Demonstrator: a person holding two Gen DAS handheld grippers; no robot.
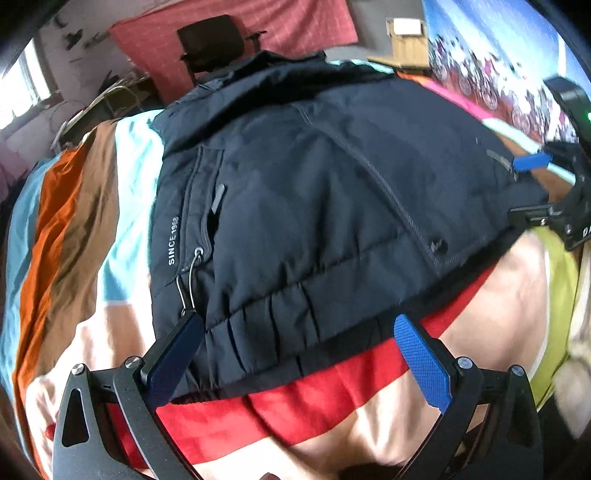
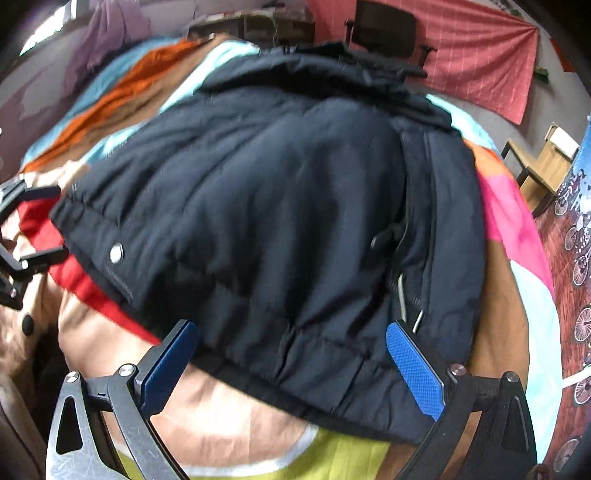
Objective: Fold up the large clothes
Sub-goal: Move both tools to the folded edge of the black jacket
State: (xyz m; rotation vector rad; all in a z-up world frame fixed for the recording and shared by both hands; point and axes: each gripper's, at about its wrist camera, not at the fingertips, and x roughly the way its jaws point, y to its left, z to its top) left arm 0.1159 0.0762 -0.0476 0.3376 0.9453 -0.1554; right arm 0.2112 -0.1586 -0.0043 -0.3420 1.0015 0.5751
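A dark navy padded jacket [image 1: 314, 192] lies folded on a bed with a colourful striped cover [image 1: 66, 229]; it also shows in the right wrist view [image 2: 280, 206]. My left gripper [image 1: 295, 354] is open, its blue-padded fingers wide apart over the jacket's elastic hem, with nothing between them. My right gripper [image 2: 291, 362] is open too, straddling the hem at the jacket's other corner. The right gripper also shows at the right edge of the left wrist view [image 1: 565, 192]. The left gripper shows at the left edge of the right wrist view [image 2: 22, 236].
A black office chair [image 1: 214, 44] stands beyond the bed before a red curtain [image 1: 295, 26]. A wooden side table [image 2: 543, 162] is at the right. A wall mural of bicycles [image 1: 491, 74] runs along the right side.
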